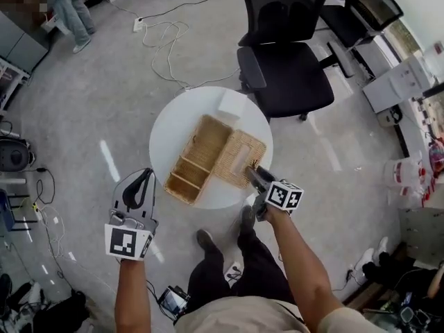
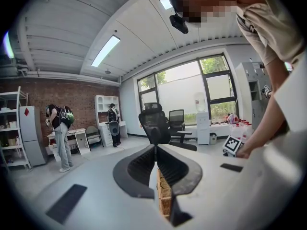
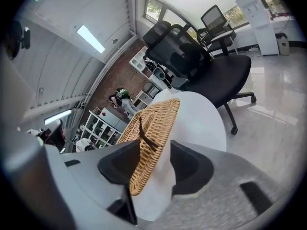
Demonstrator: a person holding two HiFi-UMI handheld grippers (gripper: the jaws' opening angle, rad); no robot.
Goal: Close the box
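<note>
Fingers [image 3: 192,166] of the right gripper [image 3: 152,150] stand apart astride the flat woven wicker lid [image 3: 154,121] of the tan rattan box [image 1: 196,159] on the round white table [image 1: 173,123]. The left gripper [image 2: 156,150] is closed and empty. The lid looks light, stiff and somewhat brittle, best pinched at its free edge.

Fingers [image 2: 136,169] of the left gripper [image 2: 156,148] hide all but a sliver of the box [image 2: 164,195].

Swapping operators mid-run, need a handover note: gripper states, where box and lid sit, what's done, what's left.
Grippers: left gripper shut, empty, off the table edge; right gripper open, jaws astride the near edge of the lid, not clamped.
The box stands open on the table, lid flat beside it.
Done: approach only.
To do: grip lid, swing it over, press shut.
</note>
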